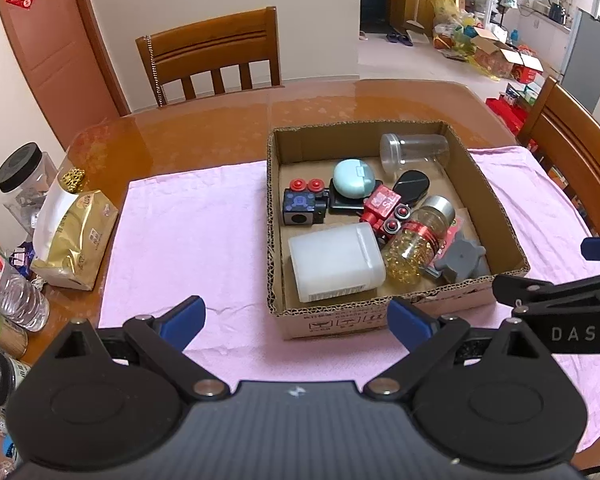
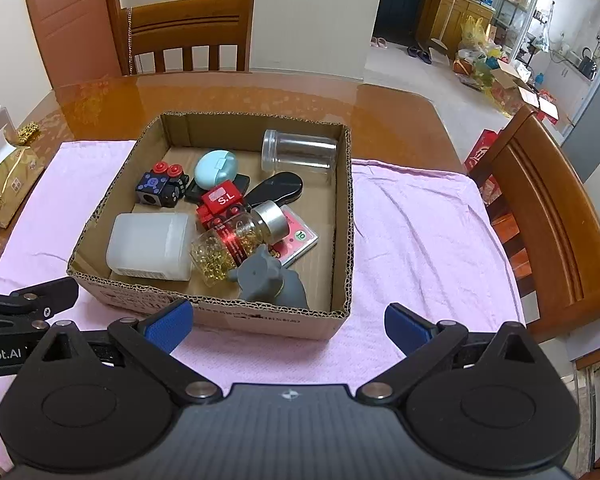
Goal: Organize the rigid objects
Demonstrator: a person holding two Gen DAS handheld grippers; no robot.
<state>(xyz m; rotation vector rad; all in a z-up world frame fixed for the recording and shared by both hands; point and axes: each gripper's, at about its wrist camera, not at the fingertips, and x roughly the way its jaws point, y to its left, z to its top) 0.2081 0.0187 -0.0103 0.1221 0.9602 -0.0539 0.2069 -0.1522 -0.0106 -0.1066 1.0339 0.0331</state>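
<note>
A shallow cardboard box (image 1: 274, 240) (image 2: 342, 216) sits on a pink cloth (image 1: 188, 232) (image 2: 420, 232). Inside lie a white plastic container (image 1: 336, 262) (image 2: 152, 246), a bottle of golden capsules (image 1: 418, 240) (image 2: 236, 244), a grey figure (image 1: 462, 260) (image 2: 268, 278), a red robot toy (image 1: 384, 208) (image 2: 220, 206), a dark blue robot toy (image 1: 302, 206) (image 2: 160, 188), a pale blue case (image 1: 354, 179) (image 2: 216, 167), a clear jar (image 1: 414, 152) (image 2: 298, 151), a black oval case (image 1: 412, 186) (image 2: 276, 190) and a red card (image 2: 296, 240). My left gripper (image 1: 296, 322) and right gripper (image 2: 288, 326) hover open before the box's near wall, both empty.
Left of the cloth stand a gold foil bag (image 1: 74, 236) (image 2: 8, 184), a black-lidded jar (image 1: 22, 176) and several bottles (image 1: 16, 296). Wooden chairs (image 1: 212, 56) (image 2: 552, 216) stand at the far side and right of the glossy table (image 1: 204, 128) (image 2: 260, 92).
</note>
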